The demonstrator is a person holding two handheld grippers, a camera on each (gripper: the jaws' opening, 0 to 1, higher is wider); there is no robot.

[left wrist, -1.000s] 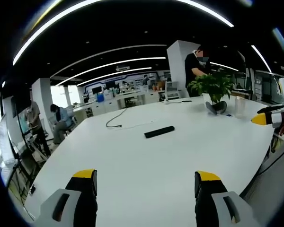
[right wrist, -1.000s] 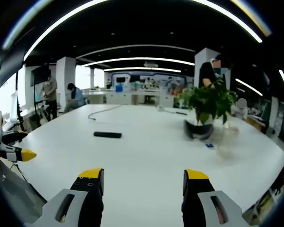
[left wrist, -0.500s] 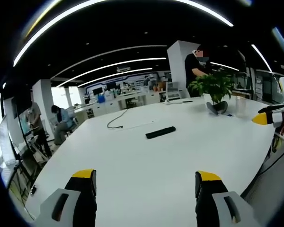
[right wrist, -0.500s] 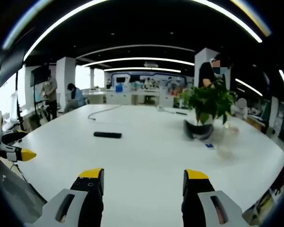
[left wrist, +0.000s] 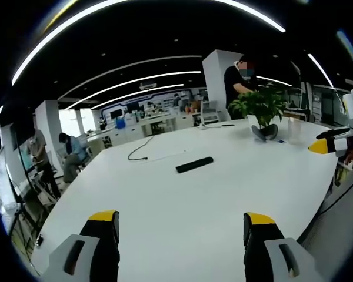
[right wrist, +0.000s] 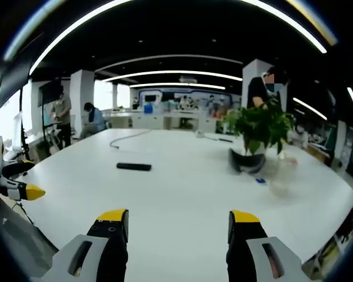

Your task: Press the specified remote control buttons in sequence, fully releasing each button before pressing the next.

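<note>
A slim black remote control [left wrist: 194, 164] lies flat on the large white table [left wrist: 182, 211], well ahead of both grippers; in the right gripper view the remote control [right wrist: 133, 167] sits left of centre. My left gripper [left wrist: 180, 230] is open, its yellow-tipped jaws wide apart over bare table. My right gripper [right wrist: 179, 222] is open too, with nothing between its jaws. The right gripper's yellow tip [left wrist: 322, 147] pokes in at the right edge of the left gripper view. A yellow tip of the left gripper [right wrist: 32, 191] enters the right gripper view from the left.
A potted green plant [right wrist: 260, 130] stands at the far right of the table, with a clear plastic cup [right wrist: 280, 176] beside it. A black cable [left wrist: 142, 154] trails beyond the remote. People stand and sit in the office behind.
The left gripper view has shifted slightly, so the remote and plant sit a little further left. The right gripper view is unchanged. Both grippers stay open.
</note>
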